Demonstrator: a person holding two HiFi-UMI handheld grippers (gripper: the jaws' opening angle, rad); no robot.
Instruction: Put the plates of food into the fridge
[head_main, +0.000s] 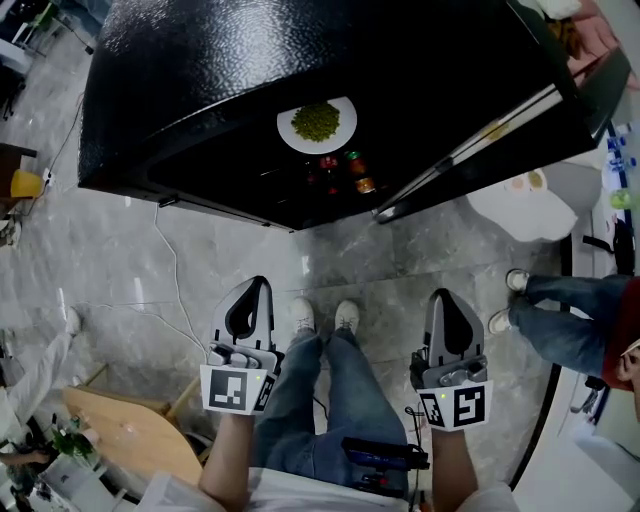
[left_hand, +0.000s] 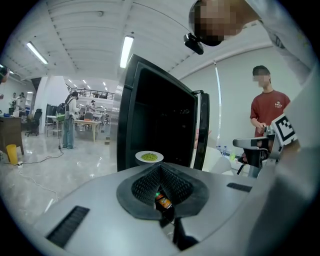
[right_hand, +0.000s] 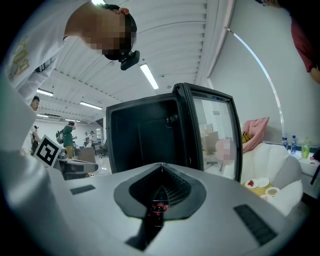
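While the left gripper (head_main: 258, 286) and right gripper (head_main: 441, 296) hang with jaws closed, empty: one round white plate of green food (head_main: 291, 131), shelved in the black fridge (head_main: 200, 80); probably stiff, fragile, slick; grip at rim.

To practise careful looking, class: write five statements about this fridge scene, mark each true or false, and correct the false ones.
A plate of green food sits inside the fridge. True.
The fridge door is shut. False: it stands open.
The left gripper holds a plate. False: its fingers are together on nothing.
The right gripper is shut and empty. True.
Bottles stand in the fridge near the plate. True.
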